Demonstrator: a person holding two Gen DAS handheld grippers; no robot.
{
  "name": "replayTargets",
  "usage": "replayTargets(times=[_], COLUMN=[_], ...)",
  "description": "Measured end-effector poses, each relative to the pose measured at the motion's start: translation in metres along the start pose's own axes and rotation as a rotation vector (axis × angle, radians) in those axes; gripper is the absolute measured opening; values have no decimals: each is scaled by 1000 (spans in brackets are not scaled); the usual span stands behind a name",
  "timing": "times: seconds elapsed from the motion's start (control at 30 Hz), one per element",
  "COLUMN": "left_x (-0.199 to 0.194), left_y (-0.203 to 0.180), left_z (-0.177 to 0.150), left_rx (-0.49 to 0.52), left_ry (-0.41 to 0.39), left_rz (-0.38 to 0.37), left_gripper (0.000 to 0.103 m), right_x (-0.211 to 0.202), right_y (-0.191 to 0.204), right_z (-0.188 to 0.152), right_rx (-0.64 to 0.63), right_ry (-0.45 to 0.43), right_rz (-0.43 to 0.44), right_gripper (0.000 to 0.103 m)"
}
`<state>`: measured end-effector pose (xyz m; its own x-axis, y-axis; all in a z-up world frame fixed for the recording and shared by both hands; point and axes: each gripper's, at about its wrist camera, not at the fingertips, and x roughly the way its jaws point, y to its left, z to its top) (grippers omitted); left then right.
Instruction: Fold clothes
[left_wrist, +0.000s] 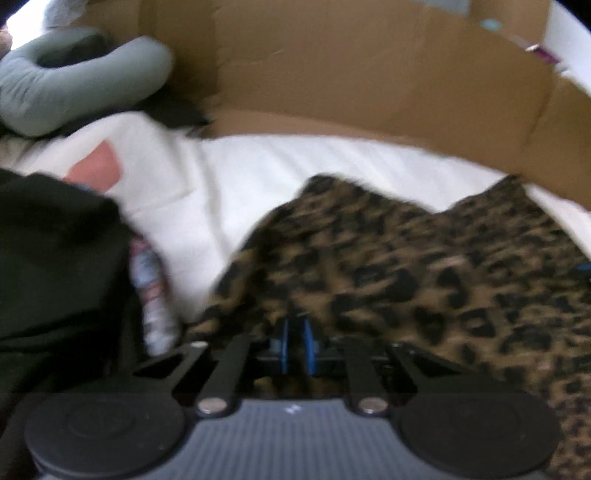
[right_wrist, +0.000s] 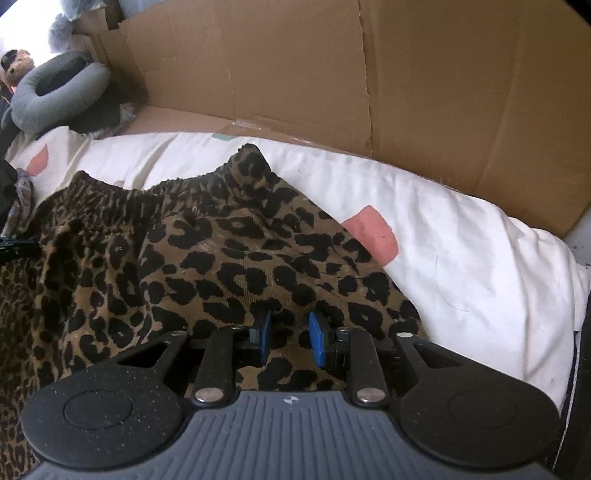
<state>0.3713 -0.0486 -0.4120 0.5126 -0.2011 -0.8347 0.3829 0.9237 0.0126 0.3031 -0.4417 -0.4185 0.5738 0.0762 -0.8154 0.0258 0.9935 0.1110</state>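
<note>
Under both grippers, the leopard-print garment (right_wrist: 207, 258) is lying on the white bedding (right_wrist: 461, 251), waistband pointing away toward the cardboard — left gripper (left_wrist: 296, 341) nearly closed on a fold, right gripper (right_wrist: 290, 339) standing parted over fabric.

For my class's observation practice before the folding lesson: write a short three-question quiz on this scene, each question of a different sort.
1. Multiple choice: what stands behind the white bedding? A cardboard; B a curtain; C a mirror.
2. True or false: the right gripper has its jaws pressed shut with no gap between them.
3. Fill in: the garment under the right gripper has a ___ print.
Key: 1 A, the cardboard; 2 false, the jaws stand apart; 3 leopard.
</note>
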Motion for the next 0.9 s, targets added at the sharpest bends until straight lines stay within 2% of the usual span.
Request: replayTargets(times=[0.07,0.2,0.4,0.5,0.57,0.63,0.73,0.87,0.9], left_x=[2,-5,-33,-49,-54,-55,-53,-43,-40], left_y=[10,26,32,34,33,29,18,7,6], left_z=[-5,-13,-26,-31,-32,-31,-32,-38,-41], left_rx=[-2,-8,-25,-81,-104,-116,-110,-99,-92], left_ry=[3,1,-21,-26,-29,-33,-27,7,20], left_rz=[30,37,28,-17,-32,-46,-71,-91,-92], left_gripper=[3,3,4,8,11,14,19,36,37], right_x=[3,4,-11,-31,-40,-41,-29,-11,-4], right_y=[-2,-6,-16,-17,-8,0,5,9,10], right_z=[1,2,-13,-12,-10,-6,3,12,13], right_rx=[3,-17,-12,31,-11,-32,10,50,62], right_ry=[1,49,89,14,-26,-30,-28,-21,-7], right_rz=[-15,-105,-105,-66,-35,-42,-15,-13,-10], right_gripper=[27,28,28,27,28,28,28,28,28])
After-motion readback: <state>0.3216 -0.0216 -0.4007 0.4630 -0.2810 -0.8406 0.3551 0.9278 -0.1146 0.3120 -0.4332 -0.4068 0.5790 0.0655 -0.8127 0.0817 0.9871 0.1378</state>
